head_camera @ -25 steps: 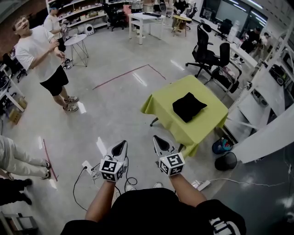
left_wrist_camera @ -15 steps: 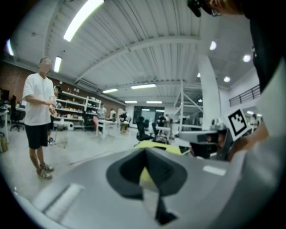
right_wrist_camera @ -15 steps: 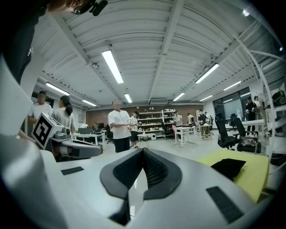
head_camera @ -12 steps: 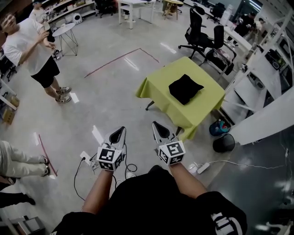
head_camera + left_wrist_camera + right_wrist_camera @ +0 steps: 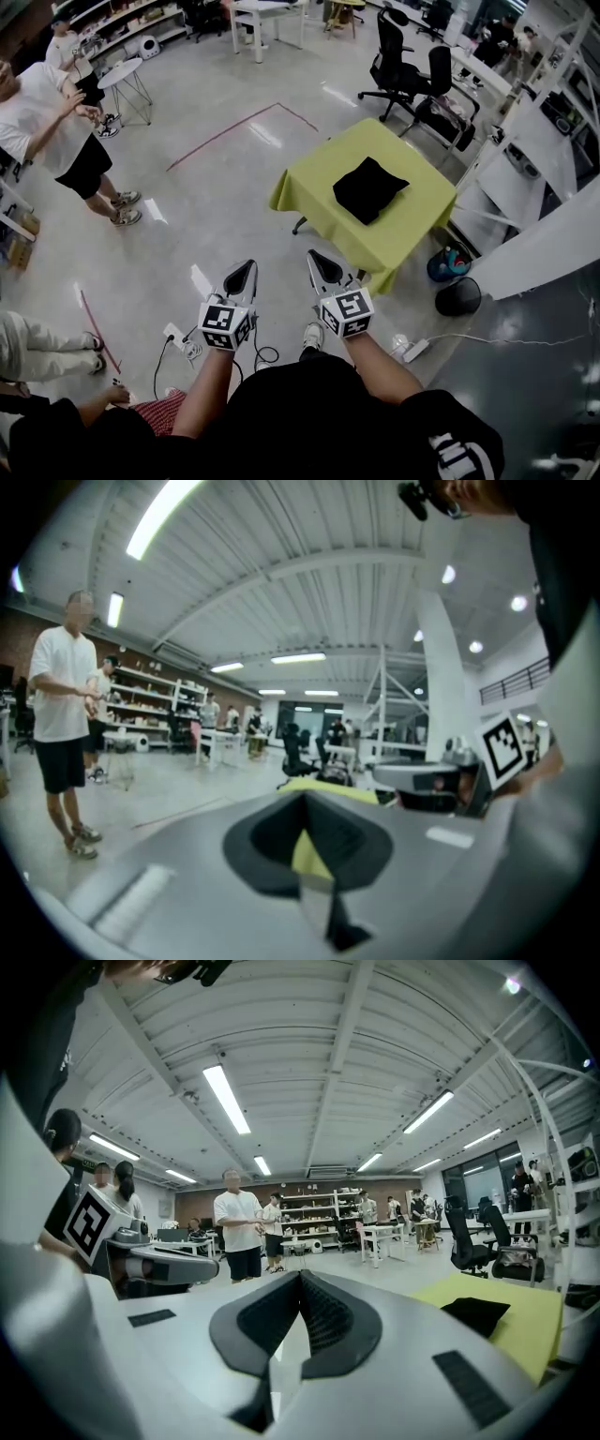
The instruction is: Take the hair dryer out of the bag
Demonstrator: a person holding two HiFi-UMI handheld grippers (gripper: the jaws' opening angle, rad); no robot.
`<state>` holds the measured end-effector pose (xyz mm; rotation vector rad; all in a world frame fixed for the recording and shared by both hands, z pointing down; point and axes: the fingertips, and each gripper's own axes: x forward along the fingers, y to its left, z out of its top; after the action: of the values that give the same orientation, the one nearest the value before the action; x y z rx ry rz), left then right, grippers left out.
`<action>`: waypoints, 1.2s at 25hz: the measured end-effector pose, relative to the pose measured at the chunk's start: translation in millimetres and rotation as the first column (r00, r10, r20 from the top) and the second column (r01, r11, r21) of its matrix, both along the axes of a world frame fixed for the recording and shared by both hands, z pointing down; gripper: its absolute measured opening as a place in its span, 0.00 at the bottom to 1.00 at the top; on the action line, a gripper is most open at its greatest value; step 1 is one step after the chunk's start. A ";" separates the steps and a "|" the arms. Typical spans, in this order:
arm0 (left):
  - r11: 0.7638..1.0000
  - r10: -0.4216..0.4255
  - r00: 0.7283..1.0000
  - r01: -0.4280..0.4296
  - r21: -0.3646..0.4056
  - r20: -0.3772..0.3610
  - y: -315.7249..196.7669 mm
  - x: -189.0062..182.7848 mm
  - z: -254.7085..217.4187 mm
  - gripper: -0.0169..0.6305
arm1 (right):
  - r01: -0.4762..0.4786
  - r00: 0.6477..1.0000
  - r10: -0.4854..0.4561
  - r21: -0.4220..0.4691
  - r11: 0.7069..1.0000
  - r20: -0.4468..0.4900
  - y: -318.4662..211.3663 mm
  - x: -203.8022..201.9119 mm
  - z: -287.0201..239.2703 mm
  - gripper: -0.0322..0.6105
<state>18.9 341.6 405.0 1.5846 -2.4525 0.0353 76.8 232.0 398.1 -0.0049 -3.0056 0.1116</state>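
we see a small table [image 5: 420, 204] standing on the glossy grey floor [image 5: 216, 206], draped in a yellow-green cloth [image 5: 309, 192] that hangs over its edges. a black bag [image 5: 369, 188] lies slumped near the cloth's middle.

Bright, even light falls from long ceiling tubes [image 5: 228, 1099], which lay streaky glare on the polished floor [image 5: 216, 187] in the head view and leave only soft shadows under the table [image 5: 417, 202]. All three views bend strongly at the edges, and both gripper views darken to black corners. The left gripper view looks soft, perhaps motion-blurred.
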 end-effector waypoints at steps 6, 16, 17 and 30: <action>1.000 0.025 0.999 -0.026 0.014 0.033 -65.5 -13.6 -18.2 0.04 | 0.004 1.000 -0.003 -0.024 1.000 0.022 -51.2 -16.4 -6.8 0.06; 0.999 0.031 0.997 -0.029 -0.037 0.069 -121.8 -39.8 -14.3 0.04 | 0.014 1.000 -0.013 -0.045 0.999 0.022 -103.6 -43.8 -10.5 0.06; 0.999 0.027 0.998 -0.025 -0.038 0.064 -124.0 -42.5 -12.8 0.04 | 0.014 1.000 -0.013 -0.050 0.999 0.020 -107.2 -46.4 -8.4 0.06; 0.992 0.118 0.991 -0.116 -0.043 0.060 -172.2 -107.5 -8.1 0.04 | -0.056 0.998 0.057 -0.050 0.997 0.013 -154.3 -114.9 -5.8 0.06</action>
<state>-88.6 169.3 396.9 1.7335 -2.3863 0.1532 -38.1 77.8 392.3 0.0751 -3.0174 0.1930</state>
